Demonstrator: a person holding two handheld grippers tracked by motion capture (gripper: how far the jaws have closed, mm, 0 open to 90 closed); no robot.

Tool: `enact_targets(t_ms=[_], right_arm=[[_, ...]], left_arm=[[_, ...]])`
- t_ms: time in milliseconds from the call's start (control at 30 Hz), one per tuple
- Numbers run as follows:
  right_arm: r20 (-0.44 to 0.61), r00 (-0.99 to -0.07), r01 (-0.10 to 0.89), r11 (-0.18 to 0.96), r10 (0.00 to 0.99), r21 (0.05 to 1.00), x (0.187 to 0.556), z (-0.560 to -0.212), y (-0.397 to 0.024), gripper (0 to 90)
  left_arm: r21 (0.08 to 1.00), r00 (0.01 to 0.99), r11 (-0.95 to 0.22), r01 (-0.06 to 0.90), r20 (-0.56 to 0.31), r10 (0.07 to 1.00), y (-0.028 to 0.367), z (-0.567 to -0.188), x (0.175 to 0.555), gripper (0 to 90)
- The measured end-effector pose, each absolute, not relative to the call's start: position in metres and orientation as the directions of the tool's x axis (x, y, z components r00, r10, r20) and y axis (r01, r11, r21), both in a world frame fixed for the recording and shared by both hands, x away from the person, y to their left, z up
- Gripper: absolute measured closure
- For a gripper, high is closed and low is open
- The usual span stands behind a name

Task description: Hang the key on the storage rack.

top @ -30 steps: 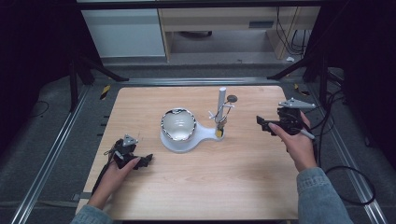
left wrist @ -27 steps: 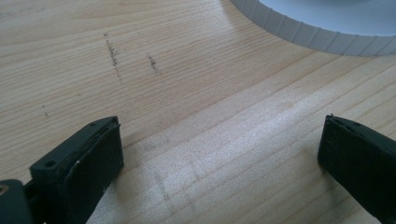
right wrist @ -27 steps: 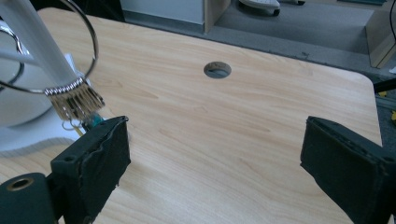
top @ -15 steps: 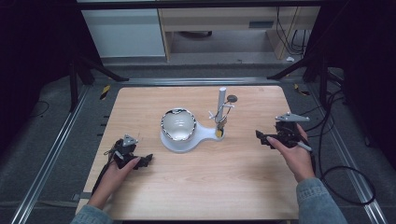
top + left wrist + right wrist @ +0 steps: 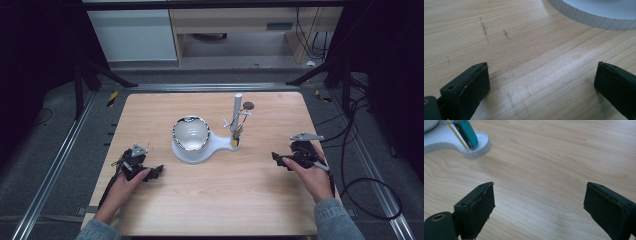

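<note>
Your wooden table (image 5: 210,200) sits square in the middle, pale grain, light falling evenly across the top with a few faint pencil-like marks (image 5: 484,28) showing on it in the left gripper view. Around it you've got grey floor (image 5: 45,165), dim and carpet-like. Metal rails (image 5: 50,170) run along the table's edges at 9 and at 3 o'clock, with another across at 12. Up at 12 o'clock stands a pale cabinet (image 5: 132,32), and just beside it at 1 o'clock a wooden desk (image 5: 235,25) with an open recess. Black frame legs (image 5: 82,75) slant down at 10 and 2 o'clock. Cables (image 5: 360,165) loop over the floor at 3 to 4 o'clock. The far corners are dark.
</note>
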State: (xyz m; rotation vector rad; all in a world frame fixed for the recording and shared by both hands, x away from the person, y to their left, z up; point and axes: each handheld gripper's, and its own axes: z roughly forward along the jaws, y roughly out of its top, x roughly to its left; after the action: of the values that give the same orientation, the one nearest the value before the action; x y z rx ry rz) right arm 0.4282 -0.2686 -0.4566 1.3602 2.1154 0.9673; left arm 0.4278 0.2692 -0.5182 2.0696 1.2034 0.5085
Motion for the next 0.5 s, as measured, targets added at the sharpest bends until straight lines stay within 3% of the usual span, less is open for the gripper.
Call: enact_targets(t_ms=[300,500], right_arm=[[0.004,-0.42,0.644,0.296,0.907,0.705,0.438,-0.475,-0.263,9.5],[0.002,-0.362,0.642,0.248,0.932,0.725,0.451,-0.484,-0.273,11.1]], left_arm=[[0.722,0.496,-0.342,0.602,-0.003,0.868,0.269,-0.518,0.428,0.0],[0.722,0.497,-0.342,0.602,-0.003,0.868,0.269,-0.518,0.428,0.0]])
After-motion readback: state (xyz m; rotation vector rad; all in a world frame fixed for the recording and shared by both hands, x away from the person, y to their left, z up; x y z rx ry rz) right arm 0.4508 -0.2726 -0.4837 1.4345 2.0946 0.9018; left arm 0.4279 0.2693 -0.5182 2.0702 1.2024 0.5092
